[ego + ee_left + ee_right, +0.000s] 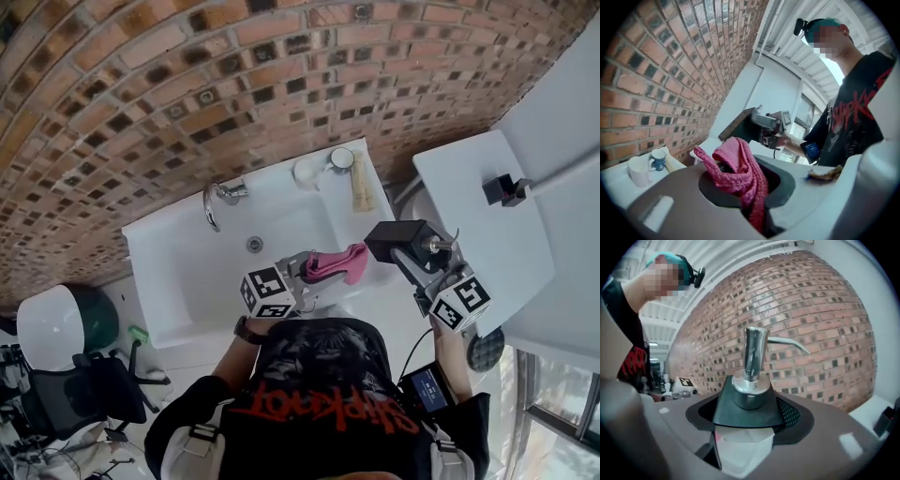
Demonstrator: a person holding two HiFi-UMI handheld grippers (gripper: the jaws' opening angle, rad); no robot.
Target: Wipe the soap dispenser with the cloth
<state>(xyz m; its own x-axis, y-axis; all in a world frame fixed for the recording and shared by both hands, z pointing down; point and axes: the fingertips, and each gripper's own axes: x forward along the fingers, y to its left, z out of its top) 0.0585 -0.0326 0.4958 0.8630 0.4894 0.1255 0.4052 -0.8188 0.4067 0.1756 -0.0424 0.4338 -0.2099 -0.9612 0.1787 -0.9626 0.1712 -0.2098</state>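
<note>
Entry: both items in hand, wiping not yet begun as far as we can judge.

The right hand-held gripper (412, 253) is clamped on the black body of the soap dispenser (398, 240) and holds it clear of the sink (169, 281), over the basin's right edge. Its own view shows the chrome pump (753, 355) rising above the jaws, with the spout turned to the right.

The left hand-held gripper (302, 272) pinches the pink cloth (336, 263), which hangs bunched from its jaws.

Key relation: in the head view the dispenser lies directly right of the cloth, very near it (we cannot tell whether they touch). We read its long axis as running left to right there, with the body end toward the cloth and the pump end away. The left hand is therefore the nearer one for wiping, and we judge a short move rightward would lay the cloth on the body's near face
</note>
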